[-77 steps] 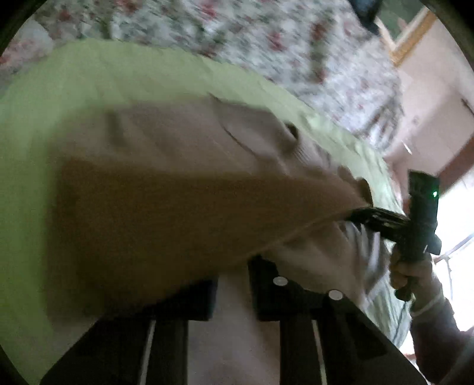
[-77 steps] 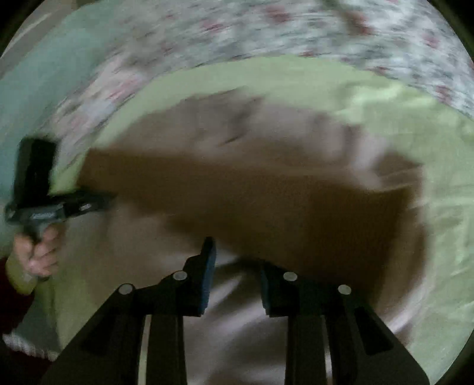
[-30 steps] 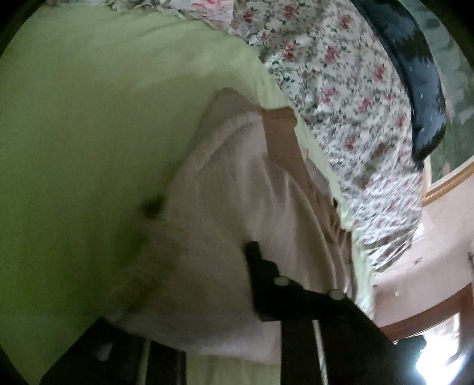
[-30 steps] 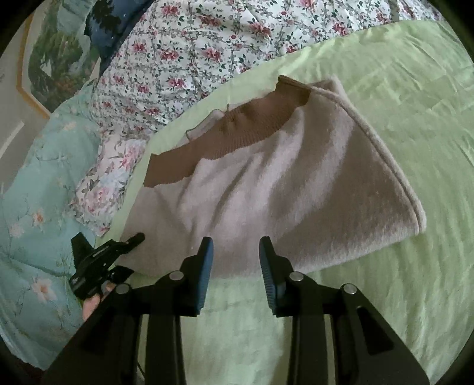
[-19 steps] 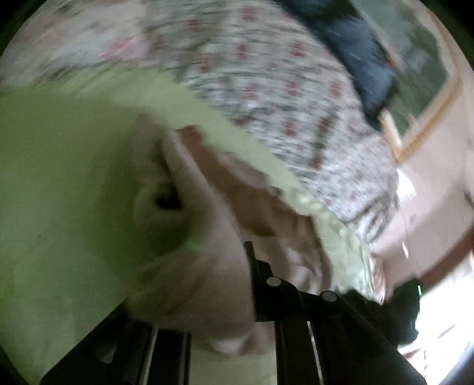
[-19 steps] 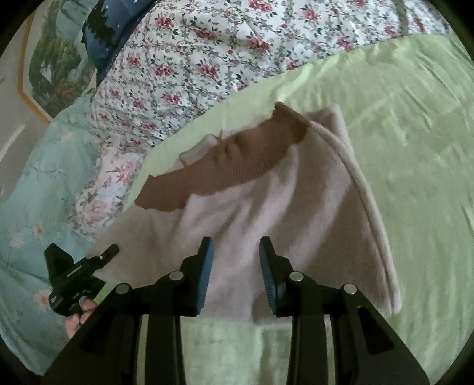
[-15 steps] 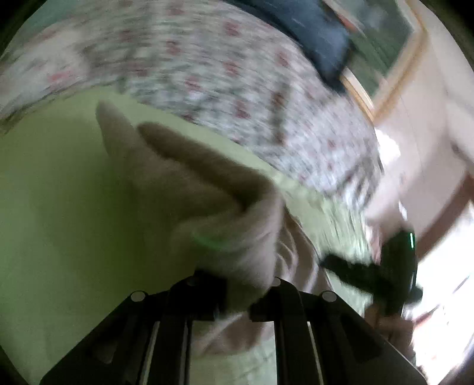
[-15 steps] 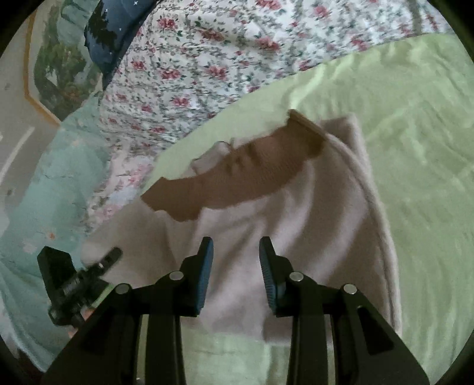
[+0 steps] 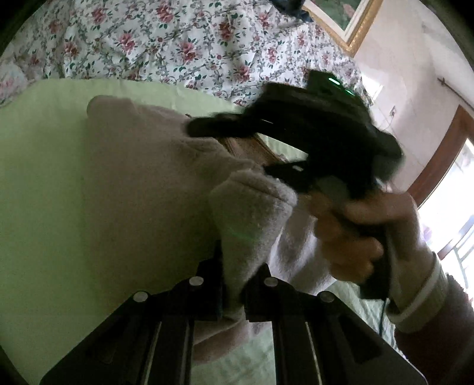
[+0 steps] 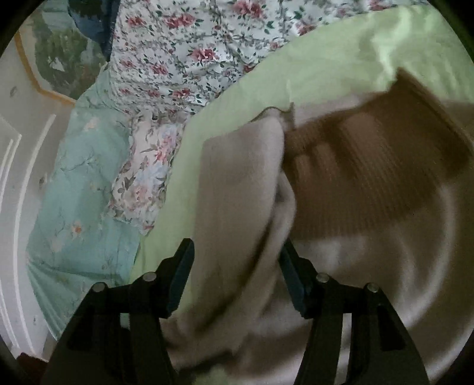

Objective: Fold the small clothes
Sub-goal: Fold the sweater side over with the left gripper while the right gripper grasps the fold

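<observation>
A small beige fleece garment (image 9: 142, 183) with a brown ribbed band (image 10: 370, 165) lies on a light green sheet (image 9: 38, 177). My left gripper (image 9: 232, 284) is shut on a raised fold of the garment, lifted above the rest. My right gripper (image 10: 237, 272) is open, its fingers either side of a folded flap of the same garment (image 10: 237, 207). In the left wrist view the right gripper (image 9: 296, 130) and the hand holding it sit just beyond the pinched fold.
A floral quilt (image 9: 166, 44) lies behind the green sheet. A teal floral cover (image 10: 77, 213) is at the left in the right wrist view. A framed picture (image 9: 340, 23) hangs on the wall, with a bright window (image 9: 456, 207) at the right.
My left gripper has lifted its pinched fold over toward the right gripper. My right gripper has moved in close over the garment and opened wider around a flap.
</observation>
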Action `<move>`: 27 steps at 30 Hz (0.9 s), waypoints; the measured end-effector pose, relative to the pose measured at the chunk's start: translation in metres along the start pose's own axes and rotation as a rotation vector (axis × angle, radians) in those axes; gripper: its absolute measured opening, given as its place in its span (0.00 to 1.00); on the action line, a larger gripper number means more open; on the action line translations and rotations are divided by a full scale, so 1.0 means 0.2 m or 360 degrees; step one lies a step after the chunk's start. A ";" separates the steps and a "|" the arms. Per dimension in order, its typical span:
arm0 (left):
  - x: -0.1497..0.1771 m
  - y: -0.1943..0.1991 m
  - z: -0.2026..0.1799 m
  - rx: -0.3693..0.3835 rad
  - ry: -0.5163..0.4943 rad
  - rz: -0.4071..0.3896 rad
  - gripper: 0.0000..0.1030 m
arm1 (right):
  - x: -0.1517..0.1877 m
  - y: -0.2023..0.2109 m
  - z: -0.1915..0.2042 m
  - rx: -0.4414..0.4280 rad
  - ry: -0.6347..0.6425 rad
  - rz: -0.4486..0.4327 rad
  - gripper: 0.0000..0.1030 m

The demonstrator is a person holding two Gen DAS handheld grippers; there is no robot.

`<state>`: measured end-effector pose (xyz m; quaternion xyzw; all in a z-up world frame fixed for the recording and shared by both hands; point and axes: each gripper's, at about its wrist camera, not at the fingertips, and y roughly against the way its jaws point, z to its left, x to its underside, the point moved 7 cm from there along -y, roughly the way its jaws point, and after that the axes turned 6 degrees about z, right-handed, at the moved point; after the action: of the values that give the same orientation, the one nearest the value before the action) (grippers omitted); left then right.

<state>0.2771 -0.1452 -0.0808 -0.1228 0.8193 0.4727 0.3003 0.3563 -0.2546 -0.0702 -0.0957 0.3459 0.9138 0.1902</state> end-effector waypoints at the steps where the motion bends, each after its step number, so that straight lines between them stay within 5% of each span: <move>1: 0.00 0.00 0.00 -0.0009 -0.0011 0.0000 0.08 | -0.03 -0.04 0.01 0.0004 0.0008 0.0008 0.60; 2: 0.00 0.00 -0.01 -0.0014 -0.0019 0.0003 0.08 | -0.06 -0.07 0.01 0.0015 0.0019 0.0019 0.59; 5: -0.02 0.02 -0.03 -0.0031 -0.0047 0.0001 0.08 | -0.13 -0.17 0.02 0.0103 0.0072 0.0055 0.20; 14: -0.15 0.06 -0.44 0.0188 -0.0224 -0.0045 0.08 | -0.11 0.40 0.23 0.0141 0.0368 -0.0259 0.17; 18: -0.13 -0.19 -0.55 0.0285 -0.0201 0.0088 0.08 | -0.08 0.60 -0.04 0.0386 0.0280 -0.0298 0.17; 22: -0.07 -0.38 -0.60 0.0298 -0.0217 0.0198 0.08 | -0.03 0.65 -0.34 0.0485 0.0126 -0.0282 0.17; 27: -0.05 -0.47 -0.57 0.0265 -0.0191 0.0261 0.08 | -0.01 0.60 -0.48 0.0532 0.0098 -0.0267 0.17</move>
<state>0.2876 -0.2924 -0.0990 -0.0015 0.8436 0.4326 0.3181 0.3134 -0.4020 -0.0692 -0.1191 0.4892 0.8212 0.2685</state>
